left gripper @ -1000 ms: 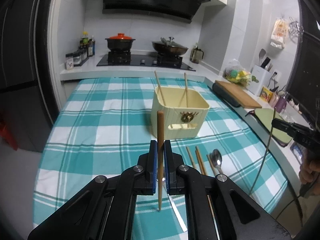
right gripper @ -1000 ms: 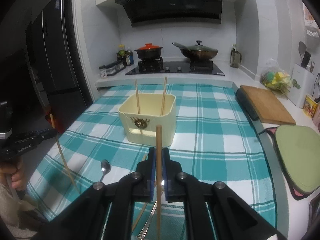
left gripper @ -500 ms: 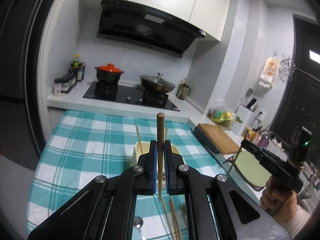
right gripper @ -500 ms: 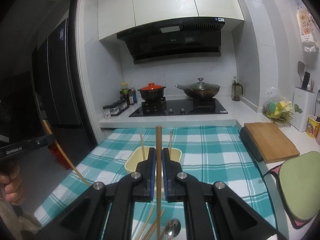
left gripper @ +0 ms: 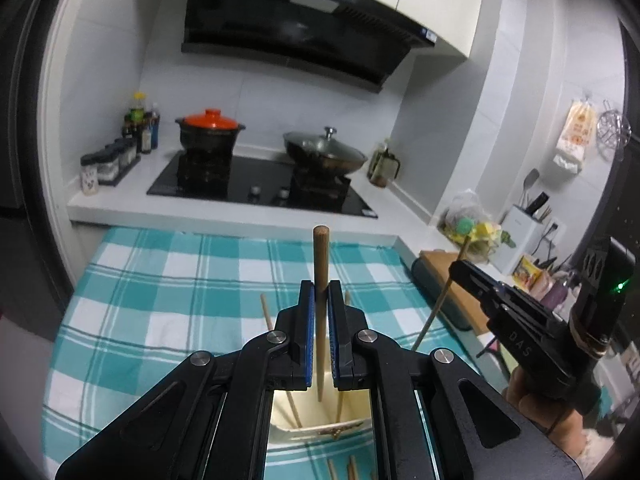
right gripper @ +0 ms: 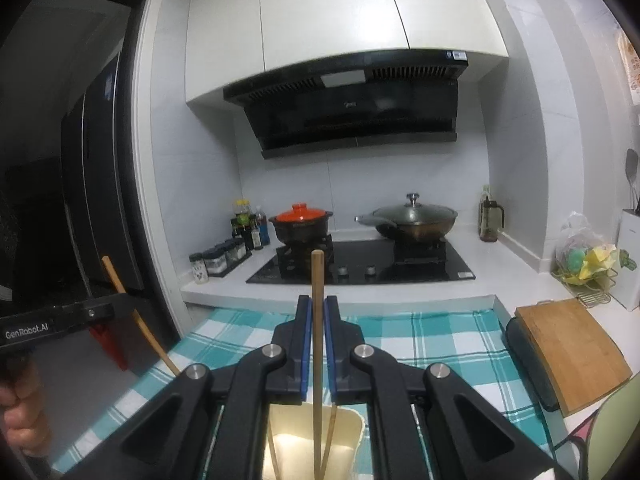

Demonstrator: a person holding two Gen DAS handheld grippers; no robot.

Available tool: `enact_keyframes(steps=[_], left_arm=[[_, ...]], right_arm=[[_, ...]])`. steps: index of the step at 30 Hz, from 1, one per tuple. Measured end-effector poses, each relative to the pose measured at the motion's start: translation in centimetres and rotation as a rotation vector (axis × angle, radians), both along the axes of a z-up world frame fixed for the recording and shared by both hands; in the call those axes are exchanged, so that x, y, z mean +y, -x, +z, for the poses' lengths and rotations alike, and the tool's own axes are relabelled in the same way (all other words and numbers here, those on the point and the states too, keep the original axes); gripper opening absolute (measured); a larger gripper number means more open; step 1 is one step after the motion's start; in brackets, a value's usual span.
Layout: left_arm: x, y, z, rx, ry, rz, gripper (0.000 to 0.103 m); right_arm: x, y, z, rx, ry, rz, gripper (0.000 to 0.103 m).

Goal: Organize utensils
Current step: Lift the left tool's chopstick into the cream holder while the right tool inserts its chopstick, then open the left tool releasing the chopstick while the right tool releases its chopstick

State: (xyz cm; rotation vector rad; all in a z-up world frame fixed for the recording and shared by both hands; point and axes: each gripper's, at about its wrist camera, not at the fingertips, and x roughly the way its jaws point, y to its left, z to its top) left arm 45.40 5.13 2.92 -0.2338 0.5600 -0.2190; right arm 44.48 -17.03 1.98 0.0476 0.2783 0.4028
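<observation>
1. Gripper bodies hide much of the cream utensil holder (left gripper: 320, 412): in the left wrist view only a strip of its inside and front rim shows between the black arms, and in the right wrist view only part of its inside.
2. Loose chopsticks on the checked tablecloth (left gripper: 168, 304) are cut off at the bottom edge of the left wrist view; only their tips (left gripper: 352, 470) show.
3. Two chopsticks lean inside the holder (left gripper: 294, 408), their upper ends partly covered by the gripper fingers.
4. Left gripper (left gripper: 320, 300) is clenched on a brown wooden chopstick (left gripper: 321, 264). Its long axis stands nearly upright, thick round end up above the blue pads, thin end pointing down into the holder's opening. Whether the tip touches the bottom cannot be told.
5. Right gripper (right gripper: 315, 316) grasps a second, paler chopstick (right gripper: 317, 280), also close to vertical, blunt end up, lower end reaching down over the holder's inside and cut off at the frame edge.
6. From the left wrist view, the right gripper's chopstick looks slanted, top leaning right; a hand (left gripper: 536, 404) below holds that gripper's handle, partly out of frame.
</observation>
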Motion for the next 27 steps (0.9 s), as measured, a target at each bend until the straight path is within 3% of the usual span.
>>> enact_keyframes(steps=[7, 11, 13, 15, 16, 21, 27], left_arm=[[-3.0, -5.7, -7.3, 0.200, -0.044, -0.051, 0.005], [-4.1, -6.8, -9.3, 0.234, -0.095, -0.041, 0.008], [-3.8, -6.5, -9.5, 0.235, -0.090, -0.033, 0.024], [-3.3, -5.5, -9.0, 0.218, -0.085, -0.020, 0.058], [-2.9, -4.6, -8.6, 0.204, -0.093, -0.011, 0.064], [-1.1, 1.2, -6.4, 0.121, -0.158, 0.012, 0.097], [0.5, 10.8, -6.4, 0.037, -0.316, 0.017, 0.100]], right_arm=[[0.5, -6.5, -7.4, 0.267, 0.074, 0.000, 0.006], [0.7, -8.2, -10.0, 0.338, 0.091, 0.006, 0.007], [0.6, -8.8, -10.6, 0.358, 0.085, -0.005, 0.013], [0.2, -8.8, -10.4, 0.363, 0.070, -0.018, 0.033], [-0.2, -8.4, -10.1, 0.356, 0.054, -0.025, 0.042], [-1.7, -5.0, -8.3, 0.324, 0.072, -0.051, 0.056], [-3.7, 2.6, -7.8, 0.302, 0.136, -0.052, 0.061]])
